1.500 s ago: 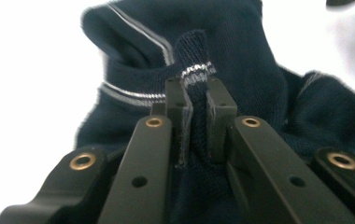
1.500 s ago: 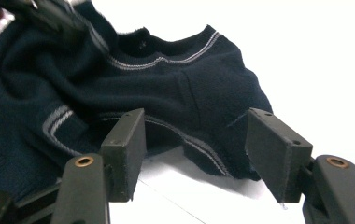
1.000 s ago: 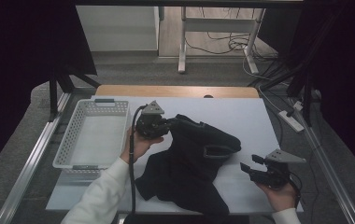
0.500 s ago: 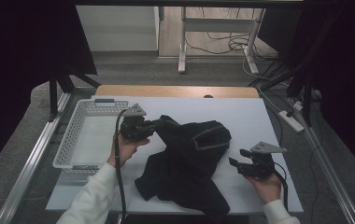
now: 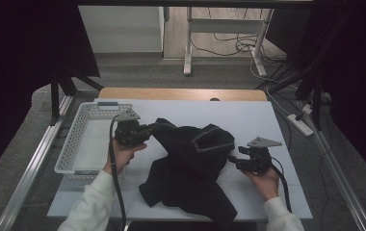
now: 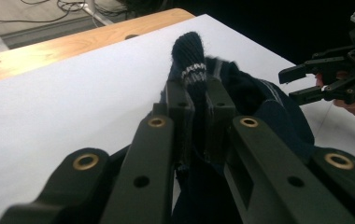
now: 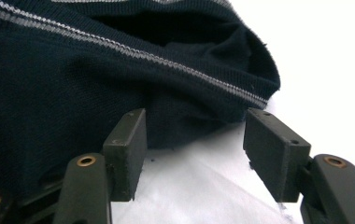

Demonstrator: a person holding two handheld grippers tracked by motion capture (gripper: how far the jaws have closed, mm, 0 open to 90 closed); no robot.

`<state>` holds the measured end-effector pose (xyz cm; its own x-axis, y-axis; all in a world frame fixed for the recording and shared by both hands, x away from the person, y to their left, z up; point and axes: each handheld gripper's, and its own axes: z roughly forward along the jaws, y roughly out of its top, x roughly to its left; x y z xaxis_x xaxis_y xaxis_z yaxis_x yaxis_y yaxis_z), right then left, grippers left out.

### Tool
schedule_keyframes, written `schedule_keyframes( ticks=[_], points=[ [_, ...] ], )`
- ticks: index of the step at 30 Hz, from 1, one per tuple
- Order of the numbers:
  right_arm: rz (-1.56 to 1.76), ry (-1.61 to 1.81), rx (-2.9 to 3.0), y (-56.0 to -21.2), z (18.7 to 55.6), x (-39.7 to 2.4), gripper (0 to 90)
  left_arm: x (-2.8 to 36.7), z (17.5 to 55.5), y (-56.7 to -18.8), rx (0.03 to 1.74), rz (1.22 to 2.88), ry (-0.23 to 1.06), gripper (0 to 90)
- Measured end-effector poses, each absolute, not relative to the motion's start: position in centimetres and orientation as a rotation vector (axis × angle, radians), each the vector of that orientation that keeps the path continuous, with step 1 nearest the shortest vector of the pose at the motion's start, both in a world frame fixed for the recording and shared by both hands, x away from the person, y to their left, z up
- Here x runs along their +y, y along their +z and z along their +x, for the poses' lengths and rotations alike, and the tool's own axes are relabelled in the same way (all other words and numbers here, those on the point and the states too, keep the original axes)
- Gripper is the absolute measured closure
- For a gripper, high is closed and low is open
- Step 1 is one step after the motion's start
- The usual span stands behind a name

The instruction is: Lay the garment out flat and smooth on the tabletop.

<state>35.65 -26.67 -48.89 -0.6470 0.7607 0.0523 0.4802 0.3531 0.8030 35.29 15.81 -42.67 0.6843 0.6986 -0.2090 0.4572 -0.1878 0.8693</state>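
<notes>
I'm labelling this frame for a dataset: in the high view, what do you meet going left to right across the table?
White basket → left claw, shut on the dark knit sweater → dark knit sweater → right claw, open at the sweater's edge → white power strip on the floor beside the table.

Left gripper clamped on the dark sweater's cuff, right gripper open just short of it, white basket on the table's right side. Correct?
Not quite: the white basket sits on the table's left side, per the high view. The left gripper does clamp the dark sweater, and the right gripper is open beside it.
</notes>
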Motion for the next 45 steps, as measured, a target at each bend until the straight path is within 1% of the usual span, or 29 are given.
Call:
schedule_keyframes(
  ticks=[5, 8, 15, 16, 19, 21, 23, 27, 32, 35, 37, 40, 43, 45],
  points=[
    [1.11, 1.207, 2.309, -49.1, 36.6, -25.4, 39.4, 16.0, 35.1, -43.0, 0.919, 1.84, 0.28, 82.8],
    [1.13, 1.159, 2.323, -49.6, 37.2, -24.7, 39.4, 16.0, 35.1, -43.2, 0.916, 1.855, 0.272, 82.8],
    [1.178, 1.096, 2.321, -50.6, 38.7, -23.9, 42.8, 15.8, 35.1, -43.4, 0.913, 1.87, 0.268, 82.6],
    [1.181, 1.088, 2.326, -50.9, 39.0, -23.8, 44.8, 15.8, 35.1, -43.4, 0.914, 1.87, 0.268, 82.6],
    [1.183, 1.098, 2.368, -51.6, 39.3, -23.6, 63.5, 15.8, 35.2, -43.5, 0.914, 1.872, 0.266, 82.5],
    [1.15, 1.087, 2.369, -51.3, 39.1, -23.5, 76.0, 15.8, 35.2, -43.5, 0.916, 1.871, 0.266, 82.5],
    [1.109, 1.078, 2.355, -50.7, 38.8, -23.6, 81.0, 15.9, 35.2, -43.5, 0.92, 1.867, 0.273, 82.5],
    [1.074, 1.113, 2.28, -48.5, 37.9, -24.5, 82.8, 16.2, 35.0, -43.2, 0.922, 1.849, 0.293, 82.5],
    [1.004, 1.217, 2.188, -43.6, 35.6, -25.6, 83.0, 16.9, 34.7, -42.4, 0.923, 1.806, 0.31, 82.5],
    [0.938, 1.243, 2.162, -41.3, 33.8, -25.5, 83.0, 17.4, 34.5, -42.1, 0.923, 1.789, 0.321, 82.5],
    [0.914, 1.249, 2.17, -40.7, 33.0, -25.0, 82.6, 17.6, 34.4, -42.0, 0.924, 1.789, 0.318, 82.3],
    [0.912, 1.209, 2.212, -41.2, 32.7, -24.0, 81.0, 17.3, 34.5, -42.4, 0.926, 1.814, 0.307, 82.0],
    [0.942, 1.121, 2.302, -43.4, 33.6, -23.3, 80.6, 16.7, 34.6, -43.1, 0.925, 1.855, 0.297, 81.6],
    [0.98, 1.055, 2.369, -45.4, 34.2, -23.1, 80.6, 16.4, 34.7, -43.4, 0.923, 1.872, 0.291, 81.4]
  ],
)
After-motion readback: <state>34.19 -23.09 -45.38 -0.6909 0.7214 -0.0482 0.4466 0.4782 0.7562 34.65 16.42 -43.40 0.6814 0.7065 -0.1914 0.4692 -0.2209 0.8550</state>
